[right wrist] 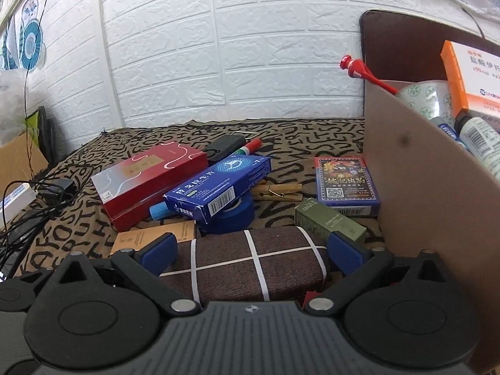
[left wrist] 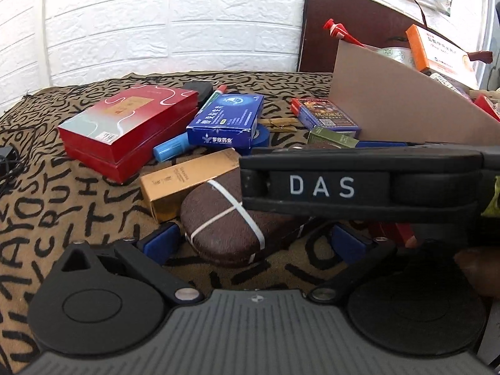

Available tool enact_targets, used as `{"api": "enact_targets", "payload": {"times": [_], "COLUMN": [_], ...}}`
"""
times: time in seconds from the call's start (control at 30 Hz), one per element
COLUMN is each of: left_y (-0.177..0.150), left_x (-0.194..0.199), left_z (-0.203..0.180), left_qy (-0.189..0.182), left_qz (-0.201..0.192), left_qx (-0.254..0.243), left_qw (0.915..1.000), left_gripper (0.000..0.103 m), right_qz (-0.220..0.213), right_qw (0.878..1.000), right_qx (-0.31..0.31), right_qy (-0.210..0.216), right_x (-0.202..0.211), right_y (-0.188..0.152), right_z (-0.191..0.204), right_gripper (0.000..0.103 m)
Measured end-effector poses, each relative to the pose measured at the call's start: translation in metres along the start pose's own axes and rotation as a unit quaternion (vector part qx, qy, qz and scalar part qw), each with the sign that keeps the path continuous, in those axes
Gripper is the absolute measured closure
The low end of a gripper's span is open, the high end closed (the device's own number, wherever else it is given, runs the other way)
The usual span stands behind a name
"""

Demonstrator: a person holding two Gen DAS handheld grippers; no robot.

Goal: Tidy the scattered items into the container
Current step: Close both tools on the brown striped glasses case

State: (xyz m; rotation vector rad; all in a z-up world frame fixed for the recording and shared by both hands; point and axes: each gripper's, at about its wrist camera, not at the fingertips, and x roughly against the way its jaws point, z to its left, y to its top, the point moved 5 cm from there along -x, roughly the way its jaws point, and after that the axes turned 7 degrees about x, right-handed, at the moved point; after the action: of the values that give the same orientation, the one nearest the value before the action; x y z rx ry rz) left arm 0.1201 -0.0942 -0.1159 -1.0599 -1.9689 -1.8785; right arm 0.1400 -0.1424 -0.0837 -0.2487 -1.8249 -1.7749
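Fabric case (right wrist: 250, 262), brown, rounded, white-banded, sits between my spread right tongs (right wrist: 253, 254); left tongs (left wrist: 256, 243) spread too. Cardboard box (right wrist: 431, 206) walls off lower right.

Right gripper (right wrist: 252, 252) straddles the brown case (right wrist: 253, 265), beside the cardboard box (right wrist: 422, 218).

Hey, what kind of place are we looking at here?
Probably a home room: a table under a letter-print cloth, a white brick-pattern wall, and medicine boxes scattered beside a cardboard box.
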Motion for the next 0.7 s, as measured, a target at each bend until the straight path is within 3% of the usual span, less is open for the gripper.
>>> {"api": "enact_targets", "payload": {"times": [0.1, 0.5, 0.63, 0.7], "left_y": [-0.001, -0.027, -0.040, -0.042], "left_x": [0.002, 0.039, 0.052, 0.054], "left_z": [0.001, 0.047, 0.061, 0.063], "left_qy": [-0.002, 0.030, 0.032, 0.043], "left_qz": [-0.004, -0.005, -0.006, -0.007], "left_qx": [0.001, -0.004, 0.008, 0.009], "left_qw": [1.0000, 0.9995, 0.9994, 0.9990], "left_gripper": [0.000, 0.000, 0.000, 0.000], "right_qz": [0.023, 0.043, 0.034, 0.033], "right_qw": [0.998, 0.989, 0.986, 0.988], "right_qx": [-0.036, -0.002, 0.016, 0.017], "right_qy": [0.035, 0.143, 0.161, 0.150], "right_x": [0.001, 0.035, 0.045, 0.044], "right_y": [-0.001, -0.022, -0.026, -0.027], "right_z": [-0.006, 0.048, 0.063, 0.063], "right_gripper": [0.000, 0.000, 0.000, 0.000]}}
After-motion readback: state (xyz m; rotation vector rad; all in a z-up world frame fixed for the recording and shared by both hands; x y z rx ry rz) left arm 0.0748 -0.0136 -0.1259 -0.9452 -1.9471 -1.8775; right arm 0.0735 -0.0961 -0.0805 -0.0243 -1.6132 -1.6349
